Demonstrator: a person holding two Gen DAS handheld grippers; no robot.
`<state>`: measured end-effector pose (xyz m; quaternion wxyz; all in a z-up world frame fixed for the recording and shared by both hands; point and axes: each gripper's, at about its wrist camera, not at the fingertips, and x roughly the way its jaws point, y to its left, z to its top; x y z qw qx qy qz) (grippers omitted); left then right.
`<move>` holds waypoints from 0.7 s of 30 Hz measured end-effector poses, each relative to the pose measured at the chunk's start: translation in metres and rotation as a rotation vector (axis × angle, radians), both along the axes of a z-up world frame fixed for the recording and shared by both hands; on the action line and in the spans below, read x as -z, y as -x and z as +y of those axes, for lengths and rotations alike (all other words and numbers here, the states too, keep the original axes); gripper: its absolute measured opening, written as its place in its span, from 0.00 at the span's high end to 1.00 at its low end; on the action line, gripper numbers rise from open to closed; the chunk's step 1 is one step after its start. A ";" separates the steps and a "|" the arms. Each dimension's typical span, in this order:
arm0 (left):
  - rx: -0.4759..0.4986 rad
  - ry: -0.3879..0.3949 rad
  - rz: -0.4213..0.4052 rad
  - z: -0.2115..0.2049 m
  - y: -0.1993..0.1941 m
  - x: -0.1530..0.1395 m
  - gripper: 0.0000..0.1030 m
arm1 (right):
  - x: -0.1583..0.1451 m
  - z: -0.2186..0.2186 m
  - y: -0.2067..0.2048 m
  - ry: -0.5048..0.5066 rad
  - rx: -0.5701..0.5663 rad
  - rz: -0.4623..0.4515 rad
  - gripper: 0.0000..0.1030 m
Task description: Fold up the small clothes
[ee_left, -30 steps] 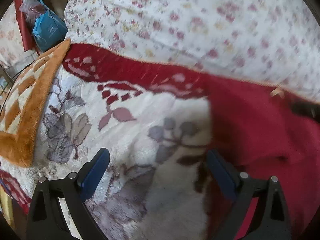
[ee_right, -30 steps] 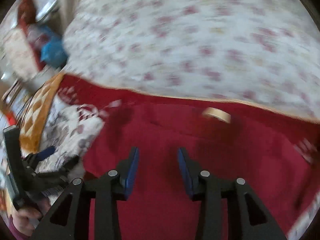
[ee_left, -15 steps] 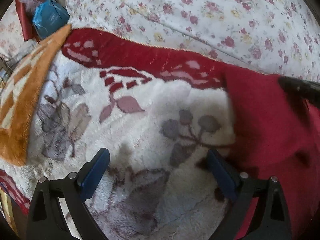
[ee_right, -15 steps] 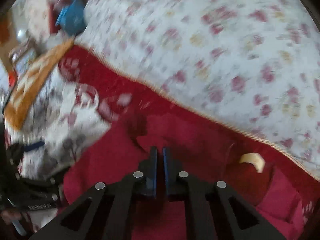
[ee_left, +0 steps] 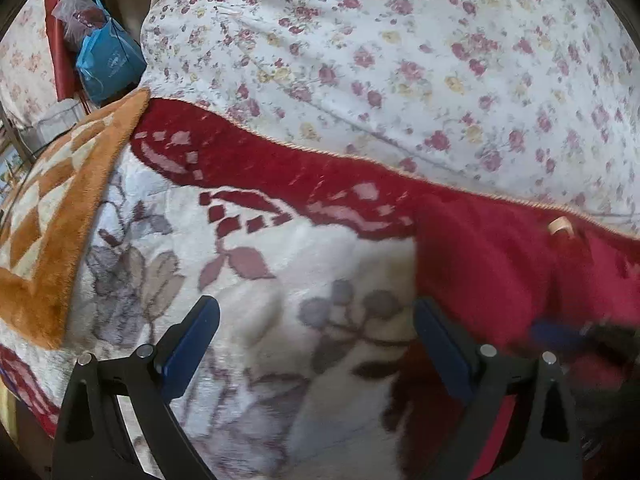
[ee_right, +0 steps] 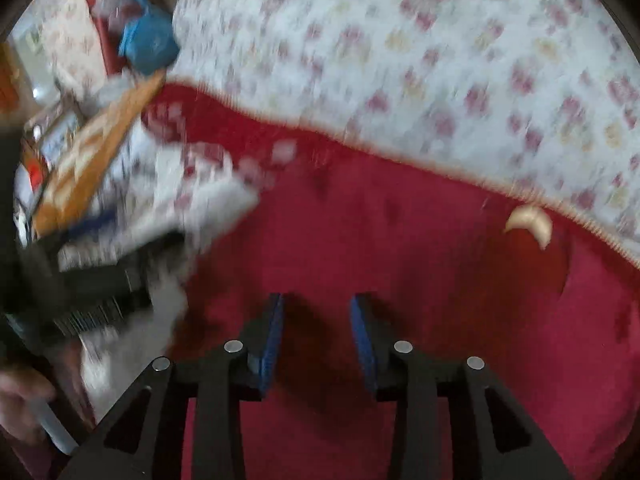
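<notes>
Lying flat: one red garment (ee_right: 360, 240); two hand-held grippers (ee_left: 316, 344) (ee_right: 316, 340), both apart.

Left tongs (ee_left: 316, 344), black angular frames, blue pads, silver screws, right tongs (ee_right: 316, 340) alike

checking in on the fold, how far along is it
Early. No finished fold shows: the red garment lies spread on the blanket, its cream neck label exposed. Both grippers are open and empty, the right gripper over the red cloth, the left gripper at its edge. All folds remain.
</notes>
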<state>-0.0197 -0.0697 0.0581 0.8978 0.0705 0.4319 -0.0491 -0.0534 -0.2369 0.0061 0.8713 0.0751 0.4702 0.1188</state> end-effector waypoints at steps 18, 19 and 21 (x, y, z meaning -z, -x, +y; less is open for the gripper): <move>-0.007 0.017 0.128 -0.020 -0.007 0.037 0.05 | -0.014 -0.202 0.082 0.207 0.574 -0.003 0.28; -0.004 0.010 0.124 -0.021 -0.006 0.037 0.05 | -0.003 -0.207 0.078 0.192 0.569 0.031 0.37; -0.002 0.004 0.123 -0.021 -0.007 0.037 0.05 | 0.009 -0.211 0.075 0.144 0.557 0.078 0.77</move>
